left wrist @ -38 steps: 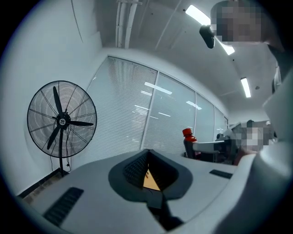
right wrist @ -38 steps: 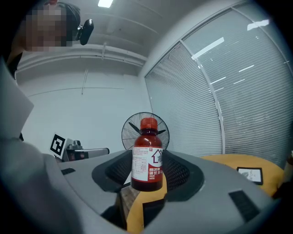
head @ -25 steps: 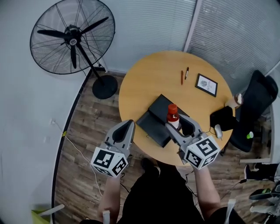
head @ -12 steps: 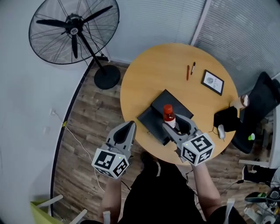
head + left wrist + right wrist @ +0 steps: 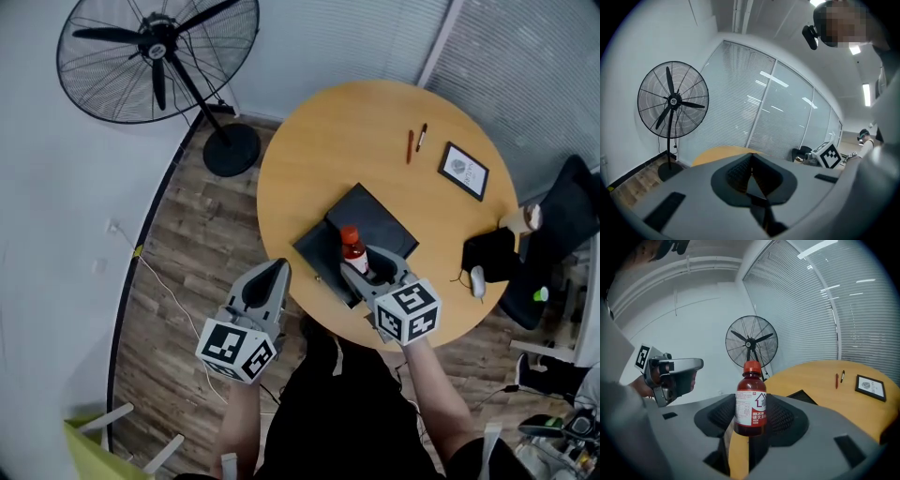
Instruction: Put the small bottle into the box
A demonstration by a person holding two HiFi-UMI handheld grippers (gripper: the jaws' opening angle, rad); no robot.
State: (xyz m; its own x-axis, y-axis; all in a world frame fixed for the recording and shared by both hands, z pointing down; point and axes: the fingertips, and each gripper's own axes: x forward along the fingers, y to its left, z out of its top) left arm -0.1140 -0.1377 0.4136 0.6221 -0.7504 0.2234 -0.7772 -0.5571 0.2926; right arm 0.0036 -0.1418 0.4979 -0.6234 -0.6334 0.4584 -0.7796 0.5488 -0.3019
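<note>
Pinching the small bottle [image 5: 751, 401] by its lower body, the right gripper [image 5: 367, 265] is holding it upright above the near side of the round table [image 5: 375, 122], close to the black box [image 5: 377, 217]. Whether it is already over the box's hollow I cannot tell. The left gripper [image 5: 270, 279] is hanging off the table's edge to the left, its jaws pressed together on nothing. The risk, as I am judging it, is lying in the grip: the jaws are catching only the bottom part of a smooth bottle, so a quick swing could be tipping it out of the hold. Letting go too soon could be landing it on the box's rim, toppling it toward the table's edge.
</note>
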